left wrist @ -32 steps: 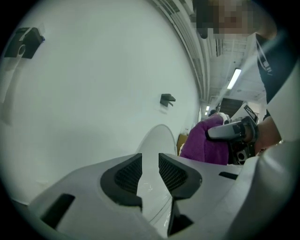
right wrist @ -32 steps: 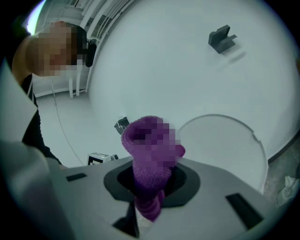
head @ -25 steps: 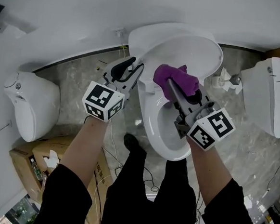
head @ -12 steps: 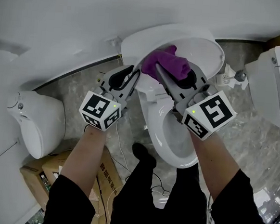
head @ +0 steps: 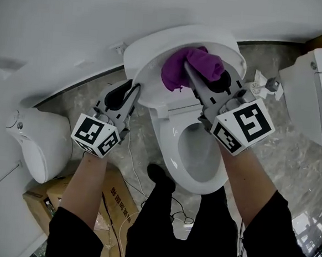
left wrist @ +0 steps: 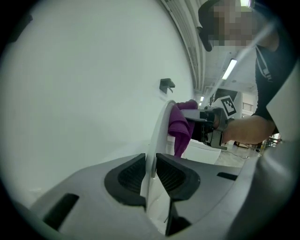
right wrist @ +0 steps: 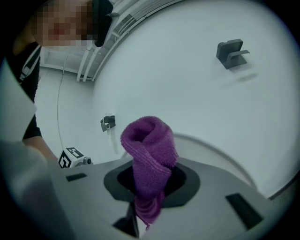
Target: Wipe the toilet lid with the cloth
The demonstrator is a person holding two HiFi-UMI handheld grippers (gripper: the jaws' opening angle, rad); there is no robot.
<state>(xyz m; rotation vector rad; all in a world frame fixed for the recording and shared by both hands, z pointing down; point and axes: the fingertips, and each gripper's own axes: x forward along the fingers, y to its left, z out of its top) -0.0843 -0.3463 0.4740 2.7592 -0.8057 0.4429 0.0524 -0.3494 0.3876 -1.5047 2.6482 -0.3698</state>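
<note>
Head view: my right gripper [head: 202,79] clamps the purple cloth [head: 177,71] against the raised toilet lid [head: 150,55]; my left gripper [head: 134,88], jaws just closed, pinches its edge.

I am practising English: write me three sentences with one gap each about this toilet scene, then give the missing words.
The toilet lid stands raised, its edge clamped by the ____ gripper.
The right gripper is shut on a ____ cloth.
The cardboard box sits on the ____.
Missing words: left, meaning the left gripper; purple; floor.
</note>
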